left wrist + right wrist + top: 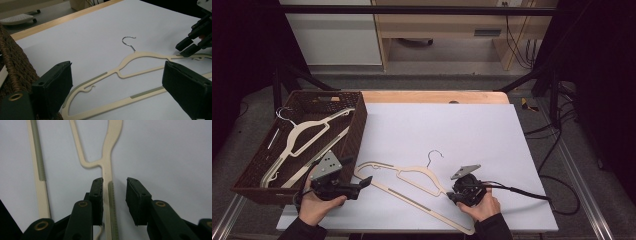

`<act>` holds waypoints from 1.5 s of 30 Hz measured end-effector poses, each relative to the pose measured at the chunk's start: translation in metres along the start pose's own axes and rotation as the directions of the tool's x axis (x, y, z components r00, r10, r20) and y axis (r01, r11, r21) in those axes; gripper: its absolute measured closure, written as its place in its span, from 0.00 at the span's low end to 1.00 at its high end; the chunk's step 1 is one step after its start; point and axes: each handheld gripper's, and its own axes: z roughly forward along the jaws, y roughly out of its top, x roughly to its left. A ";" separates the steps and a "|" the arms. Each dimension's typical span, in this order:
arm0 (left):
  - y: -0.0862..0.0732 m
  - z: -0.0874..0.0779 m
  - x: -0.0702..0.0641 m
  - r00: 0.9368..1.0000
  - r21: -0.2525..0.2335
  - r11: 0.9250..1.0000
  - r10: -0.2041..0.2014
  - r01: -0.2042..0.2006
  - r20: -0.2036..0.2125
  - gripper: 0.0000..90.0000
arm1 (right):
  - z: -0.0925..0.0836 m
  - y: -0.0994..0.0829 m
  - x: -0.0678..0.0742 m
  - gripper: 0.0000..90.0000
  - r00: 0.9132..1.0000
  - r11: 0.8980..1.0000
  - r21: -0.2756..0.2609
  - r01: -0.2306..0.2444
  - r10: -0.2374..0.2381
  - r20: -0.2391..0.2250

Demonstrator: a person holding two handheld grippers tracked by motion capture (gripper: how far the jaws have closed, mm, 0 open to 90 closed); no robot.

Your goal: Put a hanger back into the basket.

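A cream plastic hanger (412,175) with a metal hook lies flat on the white sheet (452,130). My right gripper (452,194) is low over its right shoulder arm. In the right gripper view the arm (110,145) runs between the jaws of that gripper (115,185): it lies close to the left pad, with a clear gap to the right pad. My left gripper (364,184) hovers open by the hanger's left end. In the left gripper view its jaws (117,87) stand wide, with the hanger (140,53) ahead and the right gripper (188,47) beyond.
A dark wicker basket (357,130) stands at the left, holding two more cream hangers (302,135). Its corner (15,65) is right beside my left gripper. A black cable (522,192) trails right from the right gripper. The wooden table edge (432,96) runs along the far side.
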 end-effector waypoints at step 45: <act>0.025 0.156 -0.018 0.977 0.331 0.931 0.090 -0.151 0.192 0.21 | -0.027 0.009 0.004 0.89 0.997 0.996 -0.043 0.083 -0.083 0.001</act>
